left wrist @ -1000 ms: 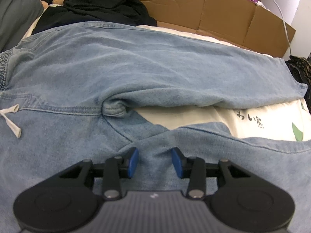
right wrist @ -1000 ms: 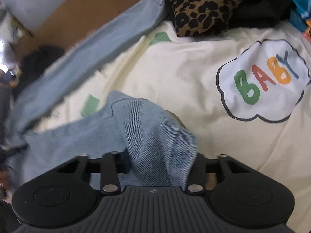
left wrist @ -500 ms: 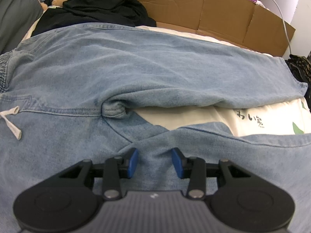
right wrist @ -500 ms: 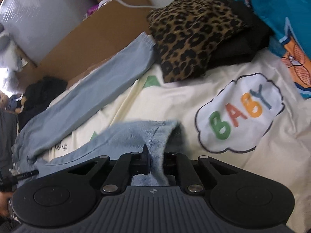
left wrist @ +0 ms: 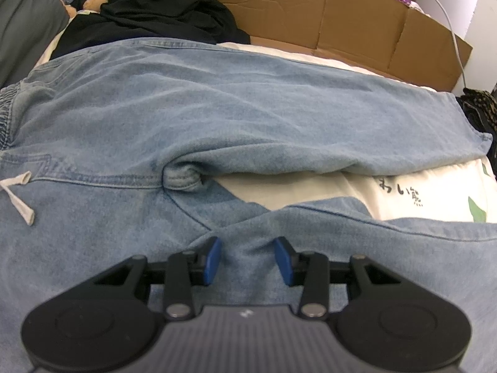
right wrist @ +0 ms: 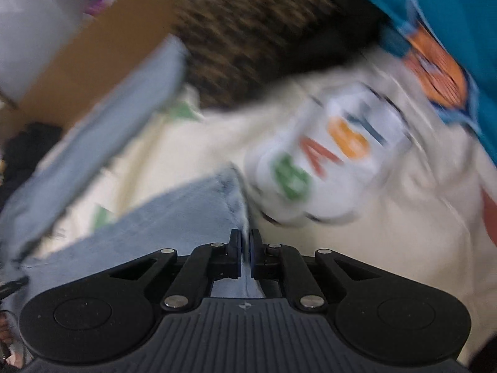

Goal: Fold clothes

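So there's a pair of light blue jeans (left wrist: pixel 192 118) spread across a cream bedsheet (left wrist: pixel 341 192), waistband end off to the left with the white drawstring (left wrist: pixel 18 199) lying on the denim. One leg runs along the far side toward the right, the other runs along the near side, with a strip of sheet showing between them.

The left gripper (left wrist: pixel 248 259) sits over the near leg just past the crotch seam, its blue pads (left wrist: pixel 212 259) about half apart with a soft ridge of denim bunched up between them. The pads don't look like they're pressing on it, so I'd call it parted and not gripping.

Over on the right, the right gripper (right wrist: pixel 245 256) has its jaws nearly together, pinching the hem end of the near leg; the cloth comes up thin between the pads. That view is pretty blurry. Beside it is a cloud print reading BABY (right wrist: pixel 335 152) on the sheet, and behind that a leopard-print cloth (right wrist: pixel 254 37) and something teal (right wrist: pixel 441 15).
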Action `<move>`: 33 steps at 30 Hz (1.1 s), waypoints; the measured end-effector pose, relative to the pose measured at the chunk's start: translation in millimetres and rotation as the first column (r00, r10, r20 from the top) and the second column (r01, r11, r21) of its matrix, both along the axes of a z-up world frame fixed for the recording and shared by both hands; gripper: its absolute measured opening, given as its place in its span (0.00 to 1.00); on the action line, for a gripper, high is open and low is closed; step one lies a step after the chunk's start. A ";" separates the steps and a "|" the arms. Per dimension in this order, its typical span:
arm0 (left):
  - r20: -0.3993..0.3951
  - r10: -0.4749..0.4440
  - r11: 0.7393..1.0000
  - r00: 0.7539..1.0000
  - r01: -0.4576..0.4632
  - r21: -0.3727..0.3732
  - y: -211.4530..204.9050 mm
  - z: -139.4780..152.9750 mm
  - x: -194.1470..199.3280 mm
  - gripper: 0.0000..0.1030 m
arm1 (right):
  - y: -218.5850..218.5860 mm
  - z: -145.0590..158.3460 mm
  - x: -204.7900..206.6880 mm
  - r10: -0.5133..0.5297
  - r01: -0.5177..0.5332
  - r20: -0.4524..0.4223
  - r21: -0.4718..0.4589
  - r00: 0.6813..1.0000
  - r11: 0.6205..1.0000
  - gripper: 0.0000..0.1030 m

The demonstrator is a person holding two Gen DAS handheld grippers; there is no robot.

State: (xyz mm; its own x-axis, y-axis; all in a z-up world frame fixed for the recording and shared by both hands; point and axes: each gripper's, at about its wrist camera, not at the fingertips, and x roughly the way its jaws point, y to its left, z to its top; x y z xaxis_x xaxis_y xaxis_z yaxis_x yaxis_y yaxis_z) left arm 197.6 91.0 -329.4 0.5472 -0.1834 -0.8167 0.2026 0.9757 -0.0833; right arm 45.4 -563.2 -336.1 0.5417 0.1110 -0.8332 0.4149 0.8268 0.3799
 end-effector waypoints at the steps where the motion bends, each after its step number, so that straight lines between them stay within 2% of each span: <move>1: 0.000 0.000 1.000 1.000 0.000 0.000 -0.2 0.1 0.2 0.42 | -4.9 -3.9 -2.4 -0.018 0.018 -0.019 0.020 1.000 1.000 0.05; 3: 0.000 0.000 1.000 1.000 0.000 0.001 0.1 0.5 -0.1 0.42 | -14.4 -6.5 -7.6 -0.055 0.056 -0.030 0.049 0.998 0.997 0.07; 5: 0.000 -0.004 1.000 1.000 0.004 0.001 1.6 0.3 0.3 0.42 | -20.5 -1.8 -10.0 -0.078 0.078 0.006 0.059 0.997 0.995 0.09; 6: -0.001 -0.005 1.000 1.000 0.005 0.001 2.2 0.2 0.5 0.42 | -22.8 0.9 -8.3 -0.082 0.080 0.030 0.069 0.996 0.994 0.21; 7: 0.000 -0.006 1.000 1.000 0.006 0.001 2.1 0.3 0.5 0.42 | -23.6 3.4 -4.6 -0.084 0.081 0.050 0.069 0.995 0.994 0.40; 8: 0.000 -0.006 1.000 1.000 0.006 0.002 2.0 0.3 0.5 0.42 | -23.8 5.8 -0.5 -0.083 0.078 0.069 0.064 0.994 0.995 0.49; 10: 0.000 -0.006 1.000 1.000 0.006 0.001 2.3 0.5 0.3 0.42 | -19.5 8.7 13.2 -0.042 0.040 0.103 0.019 0.994 0.999 0.53; 14: 0.005 -0.003 1.000 1.000 0.003 -0.008 3.4 2.1 -1.0 0.41 | -7.8 -1.2 47.6 0.037 -0.037 0.090 -0.005 0.995 0.999 0.54; 18: 0.012 0.007 1.000 1.000 -0.007 -0.014 5.3 4.3 -2.9 0.41 | 10.4 -20.6 66.9 0.117 -0.116 0.027 -0.032 0.993 0.993 0.55; 20: 0.012 0.009 1.000 1.000 -0.009 -0.014 6.0 4.2 -3.4 0.41 | 21.7 -20.2 67.4 0.155 -0.151 0.032 -0.085 0.987 0.985 0.54; 21: 0.014 0.011 1.000 1.000 -0.010 -0.016 6.1 4.5 -3.4 0.41 | 25.5 -18.7 66.3 0.169 -0.164 0.034 -0.111 0.985 0.980 0.47; 22: 0.016 0.012 1.000 1.000 -0.011 -0.018 6.1 4.9 -3.4 0.41 | 26.9 -17.6 64.9 0.172 -0.167 0.036 -0.126 0.984 0.978 0.27; 25: 0.028 0.011 1.000 1.000 -0.011 -0.019 6.0 6.7 -4.5 0.41 | 22.1 -13.0 58.1 0.141 -0.136 0.050 -0.100 0.989 0.986 0.20; 29: 0.050 0.019 1.000 0.999 -0.017 -0.022 6.9 10.8 -6.4 0.40 | 19.6 13.0 42.7 0.093 -0.079 0.123 -0.118 0.988 0.990 0.19; 33: 0.069 0.031 0.999 0.997 -0.029 -0.026 8.5 13.8 -6.7 0.40 | 16.4 27.7 32.8 0.046 -0.024 0.156 -0.139 0.987 0.990 0.18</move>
